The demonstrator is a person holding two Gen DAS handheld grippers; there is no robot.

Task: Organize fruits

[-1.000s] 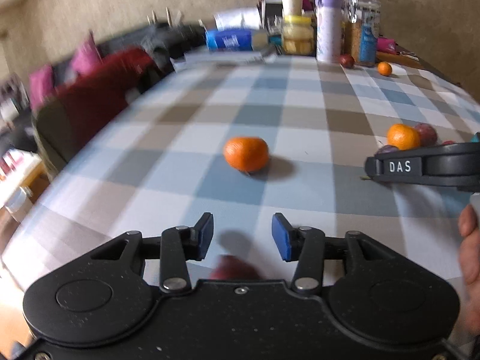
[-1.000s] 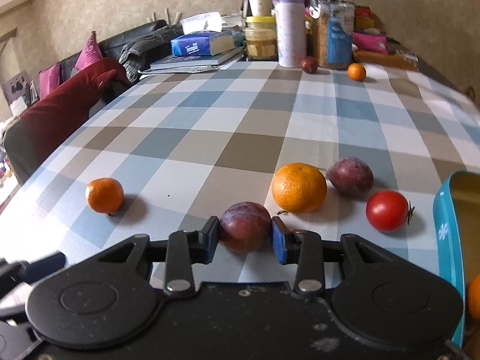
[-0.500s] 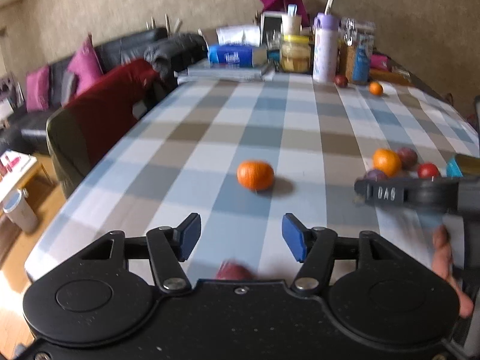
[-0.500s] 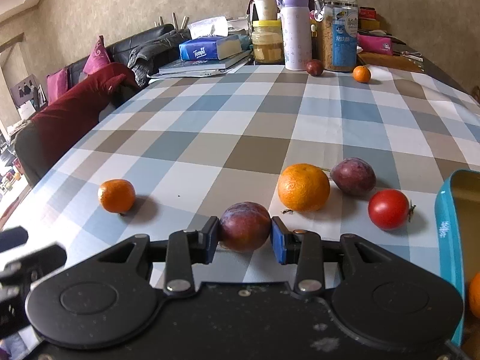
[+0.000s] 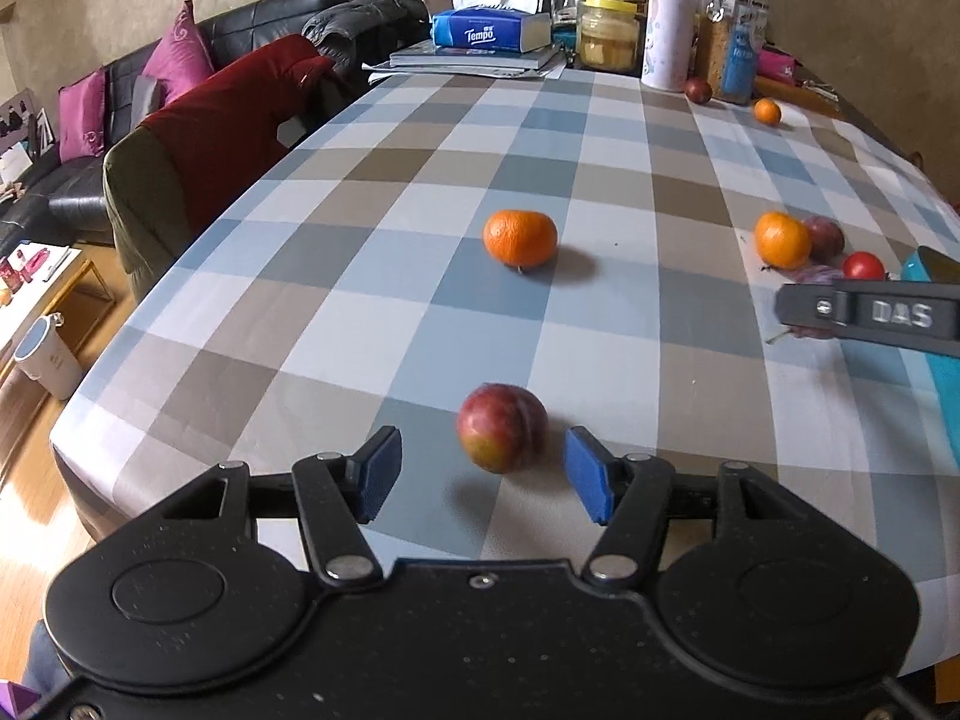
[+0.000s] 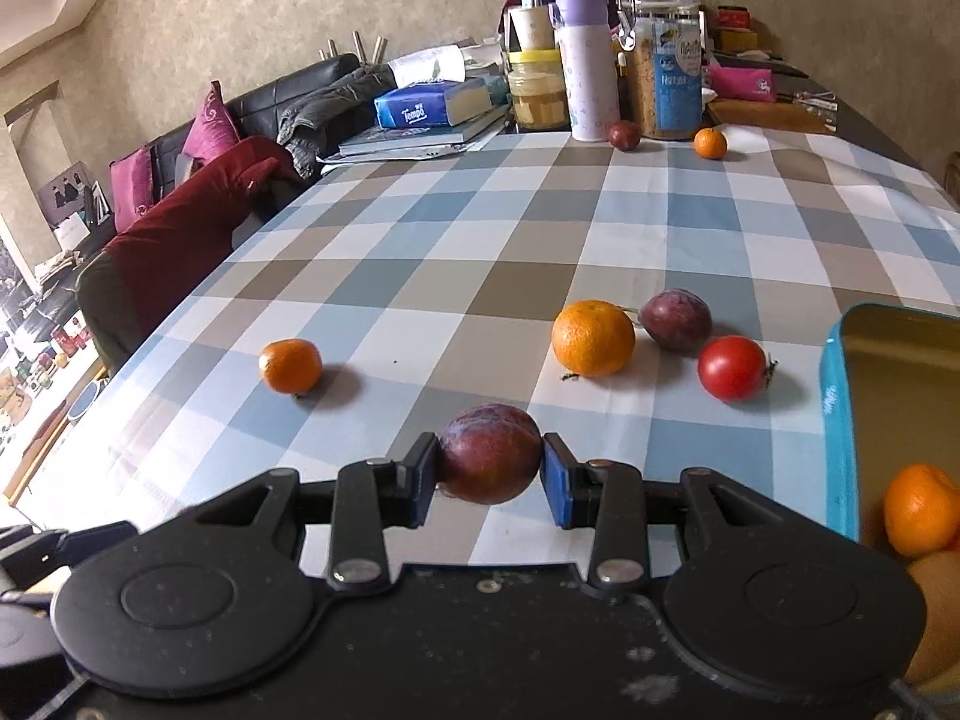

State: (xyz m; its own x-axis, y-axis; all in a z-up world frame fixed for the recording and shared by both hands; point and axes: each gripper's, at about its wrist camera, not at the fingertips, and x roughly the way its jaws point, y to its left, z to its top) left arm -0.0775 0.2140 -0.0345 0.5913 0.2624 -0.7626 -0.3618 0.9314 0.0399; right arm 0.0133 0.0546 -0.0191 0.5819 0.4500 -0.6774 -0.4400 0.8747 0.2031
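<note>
My left gripper [image 5: 482, 475] is open above the checked table [image 5: 420, 192]; a red-yellow plum [image 5: 503, 427] lies between its blue fingertips, untouched. A tangerine [image 5: 519, 238] sits farther ahead. My right gripper [image 6: 489, 474] is shut on a dark purple plum [image 6: 489, 453], lifted slightly above the cloth. Ahead of it lie an orange [image 6: 593, 337], another plum [image 6: 675, 319], a red tomato [image 6: 732, 368] and a small tangerine [image 6: 290, 365]. A teal tin [image 6: 840, 420] at the right holds oranges [image 6: 921, 510].
At the far end stand a thermos [image 6: 587, 66], jars [image 6: 666, 66], a tissue pack on books [image 6: 432, 105], a plum [image 6: 624, 135] and a small tangerine [image 6: 710, 143]. A red-covered chair [image 5: 222, 132] and a sofa stand left of the table.
My left gripper opened wider and pulled back and up, so the red-yellow plum now shows between its fingers. My right gripper rose a little with the purple plum.
</note>
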